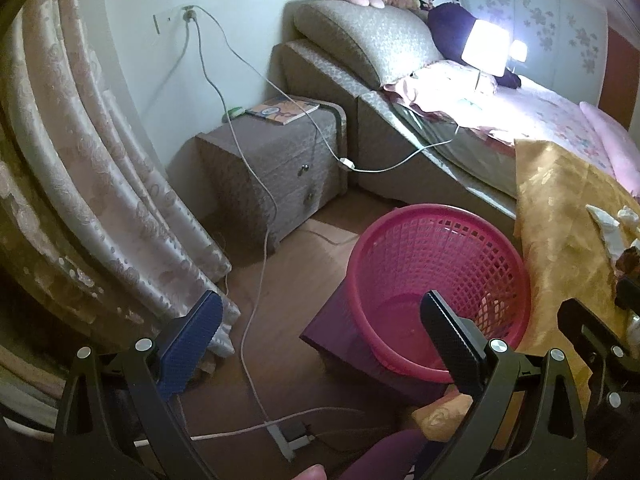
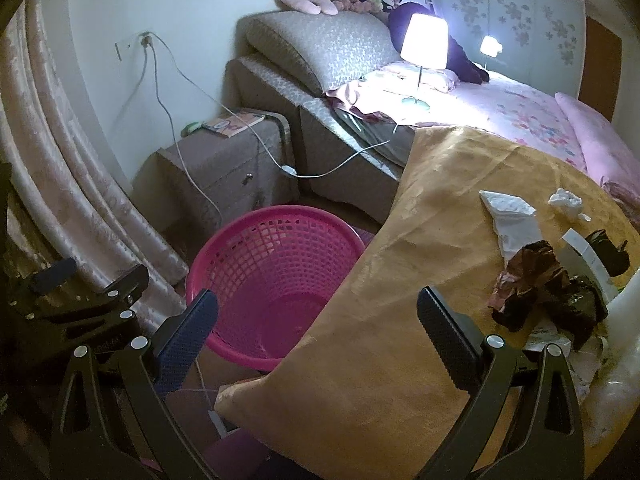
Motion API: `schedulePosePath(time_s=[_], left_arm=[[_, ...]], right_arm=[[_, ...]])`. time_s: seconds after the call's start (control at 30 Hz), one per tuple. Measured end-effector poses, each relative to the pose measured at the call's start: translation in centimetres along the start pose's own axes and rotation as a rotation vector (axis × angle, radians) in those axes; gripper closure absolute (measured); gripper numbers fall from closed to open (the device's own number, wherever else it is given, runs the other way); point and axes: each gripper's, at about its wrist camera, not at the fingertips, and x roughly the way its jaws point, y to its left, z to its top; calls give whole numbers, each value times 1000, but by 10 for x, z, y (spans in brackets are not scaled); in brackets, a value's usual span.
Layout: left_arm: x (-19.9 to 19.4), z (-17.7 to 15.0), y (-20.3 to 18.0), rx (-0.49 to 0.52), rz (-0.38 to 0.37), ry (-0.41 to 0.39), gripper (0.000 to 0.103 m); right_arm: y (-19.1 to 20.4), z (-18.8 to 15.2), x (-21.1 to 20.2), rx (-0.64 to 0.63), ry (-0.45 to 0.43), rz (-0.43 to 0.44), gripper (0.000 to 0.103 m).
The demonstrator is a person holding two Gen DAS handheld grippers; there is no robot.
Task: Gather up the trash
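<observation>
On the gold-draped table (image 2: pixel 400 280) at the right of the scene, the trash is lying in a loose heap toward the far right edge: a white paper sheet (image 2: pixel 510 216), a small white crumpled wad (image 2: pixel 565 200) just beyond it, and a dark crumpled wrapper (image 2: pixel 532 280) nearer the camera, touching more paper scraps at the table's right rim; the pink basket (image 2: pixel 272 276) is standing on the floor just beside the table's left edge, looking empty; the right gripper (image 2: pixel 318 328) is hanging with its fingers spread wide and nothing between them, over the table's near left part, so the heap is lying to its right and a little farther away, while the basket is lying to its left; the left gripper (image 1: pixel 322 336) is likewise spread and empty, hovering over the floor beside the basket (image 1: pixel 440 292), with the table cloth (image 1: pixel 560 220) and its scraps well off to its right; the right gripper is plainly the nearer of the two to the trash; the paper sheet's long axis is running from far left to near right, roughly across the gripper's line of approach, so I judge a swing to the right, then a carry back left across the cloth to the basket, is what the next move is calling for.
</observation>
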Motion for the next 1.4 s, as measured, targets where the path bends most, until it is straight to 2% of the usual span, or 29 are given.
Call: schedulePosePath(time_s=[1.2,1.4], left_arm=[[14,-4,-4,23,9,36,8],[13,-3,-3,39,-4,37,8]], right_arm=[[-4,-1,14,12,26,17,7],[-26,-10,-1,59,9,39,7]])
